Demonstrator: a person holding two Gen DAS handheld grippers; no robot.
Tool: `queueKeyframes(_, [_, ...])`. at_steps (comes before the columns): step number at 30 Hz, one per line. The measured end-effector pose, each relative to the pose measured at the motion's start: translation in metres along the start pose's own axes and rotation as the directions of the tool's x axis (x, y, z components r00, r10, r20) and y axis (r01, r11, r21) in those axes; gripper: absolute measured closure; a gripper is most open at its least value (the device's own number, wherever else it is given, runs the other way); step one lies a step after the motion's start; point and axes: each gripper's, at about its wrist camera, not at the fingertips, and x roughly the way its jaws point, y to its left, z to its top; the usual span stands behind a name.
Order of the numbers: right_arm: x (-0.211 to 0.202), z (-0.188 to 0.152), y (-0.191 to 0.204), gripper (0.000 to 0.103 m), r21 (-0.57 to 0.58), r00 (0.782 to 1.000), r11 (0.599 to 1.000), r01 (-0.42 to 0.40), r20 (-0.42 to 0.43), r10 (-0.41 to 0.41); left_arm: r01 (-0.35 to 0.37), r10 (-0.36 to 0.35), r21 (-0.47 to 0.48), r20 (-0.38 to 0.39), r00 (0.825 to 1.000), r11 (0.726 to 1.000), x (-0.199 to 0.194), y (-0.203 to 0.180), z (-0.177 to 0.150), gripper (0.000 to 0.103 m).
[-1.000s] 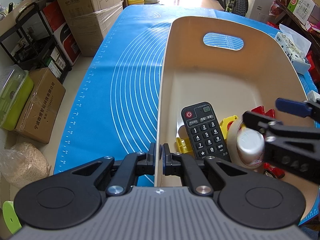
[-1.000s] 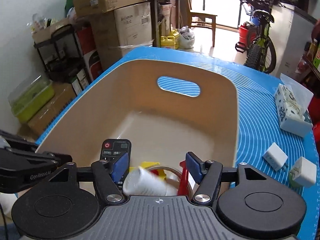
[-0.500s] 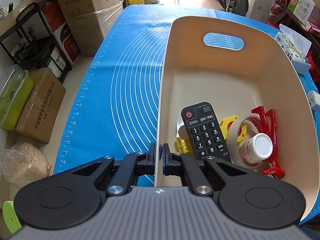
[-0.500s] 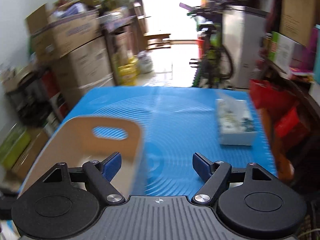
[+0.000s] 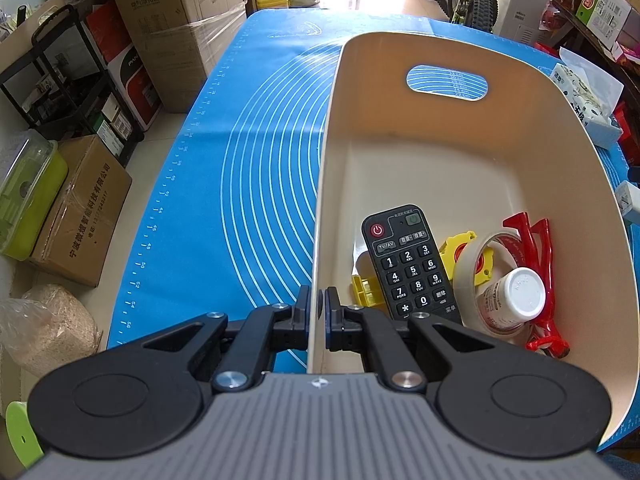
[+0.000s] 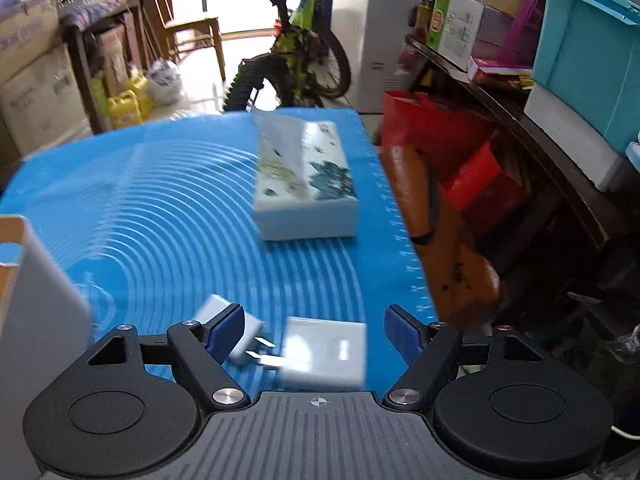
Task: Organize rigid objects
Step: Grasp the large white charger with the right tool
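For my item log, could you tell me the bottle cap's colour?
White; the bottle cap shows best in the left wrist view.

Left gripper (image 5: 317, 307): jaws clamped on near wall of cream bin (image 5: 452, 132). Contents: black remote (image 5: 408, 262), tape roll (image 5: 474, 256), white-capped bottle (image 5: 514, 296), red and yellow plastic pieces. Blue mat (image 5: 248, 184) covers tabletop.

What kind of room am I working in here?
Likely a home storeroom or garage corner: stacked cardboard boxes, a parked bicycle and yellow jugs surround the blue-matted table.
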Motion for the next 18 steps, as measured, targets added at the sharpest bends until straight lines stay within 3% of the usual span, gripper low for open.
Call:
queueKeyframes(6, [0.021,-0.001,-0.004,0.023,0.002,0.999,1.0,0.006,-0.054,-0.006,-0.008,0.008,0.002,-0.001,1.0,1.0,0.0,-0.001,0.0,0.096])
queueKeyframes(11, [0.033,-0.004,-0.005,0.032,0.009,0.996,1.0,0.001,-0.087,0.0,-0.017,0.017,0.005,-0.002,1.0,1.0,0.0,-0.002,0.0,0.096])
queueKeyframes(14, [0.039,-0.004,-0.012,0.038,0.055,0.994,0.998,-0.039,-0.096,0.045,-0.018,0.018,0.006,-0.002,1.0,1.0,0.0,-0.002,0.001,0.095])
queueKeyframes(16, [0.041,-0.005,-0.012,0.049,0.062,0.994,0.997,-0.047,-0.095,0.053,-0.019,0.019,0.005,-0.003,1.0,1.0,0.001,-0.002,0.001,0.095])
queueKeyframes(18, [0.04,-0.007,-0.009,0.048,0.036,0.995,0.998,-0.046,-0.087,0.049,-0.02,0.02,0.006,-0.003,1.0,1.0,0.0,-0.002,0.001,0.095])
